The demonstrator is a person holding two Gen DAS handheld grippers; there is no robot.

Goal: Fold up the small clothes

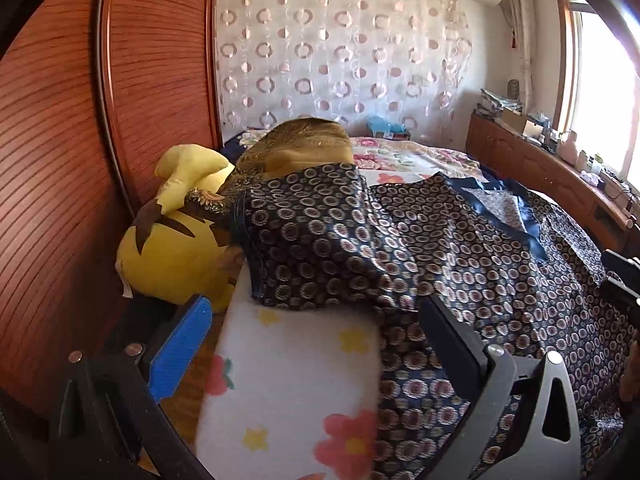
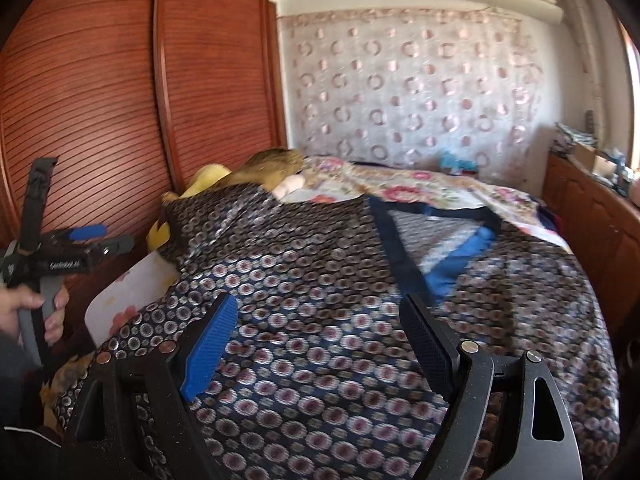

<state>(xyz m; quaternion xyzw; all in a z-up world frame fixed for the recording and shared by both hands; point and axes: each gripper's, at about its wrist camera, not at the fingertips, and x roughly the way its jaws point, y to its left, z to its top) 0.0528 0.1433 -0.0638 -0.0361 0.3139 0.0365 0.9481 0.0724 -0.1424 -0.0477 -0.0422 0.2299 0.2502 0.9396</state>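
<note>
A dark navy garment [image 1: 460,264] printed with small rings lies spread over the bed, its blue-trimmed neckline [image 2: 436,236] facing up. One sleeve [image 1: 304,240] drapes left over a white flowered pillow [image 1: 296,380]. In the left wrist view, my left gripper [image 1: 316,320] hovers open over the pillow and the sleeve's hem, holding nothing. My right gripper [image 2: 320,320] is open just above the garment's lower body, with nothing between its fingers. The right wrist view also shows the left gripper [image 2: 86,242] at far left, held by a hand [image 2: 24,312].
A yellow plush toy [image 1: 172,256] and a brown-gold cushion [image 1: 296,148] sit at the bed's left, against a red-brown slatted wardrobe [image 1: 60,160]. A flowered bedspread [image 1: 408,156] covers the far bed. A wooden cabinet [image 1: 532,172] with clutter runs under the window on the right.
</note>
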